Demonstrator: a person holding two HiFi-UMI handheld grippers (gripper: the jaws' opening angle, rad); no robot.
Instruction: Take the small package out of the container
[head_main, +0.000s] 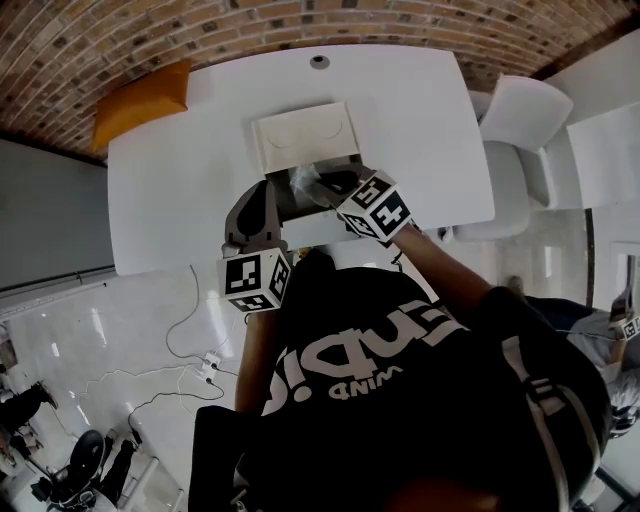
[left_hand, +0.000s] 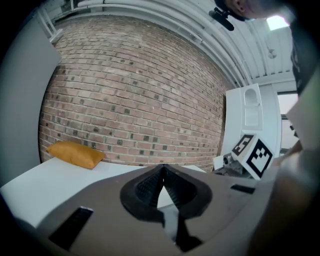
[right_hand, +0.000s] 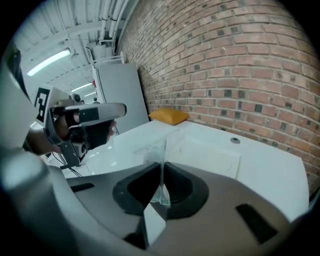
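Note:
A small clear plastic package (right_hand: 156, 150) hangs pinched between the jaws of my right gripper (right_hand: 161, 166), which is shut on it. In the head view the package (head_main: 303, 180) is held just above the open white container (head_main: 305, 138), whose lid is folded back toward the far side of the table. The right gripper (head_main: 328, 186) reaches in from the right. My left gripper (head_main: 256, 208) sits at the container's near left corner. Its jaw tips (left_hand: 162, 169) meet with nothing seen between them.
The white table (head_main: 420, 120) carries an orange cushion (head_main: 140, 100) at its far left corner and a round cable hole (head_main: 319, 61) at the back. A white chair (head_main: 510, 150) stands to the right. A brick wall (left_hand: 135, 100) runs behind.

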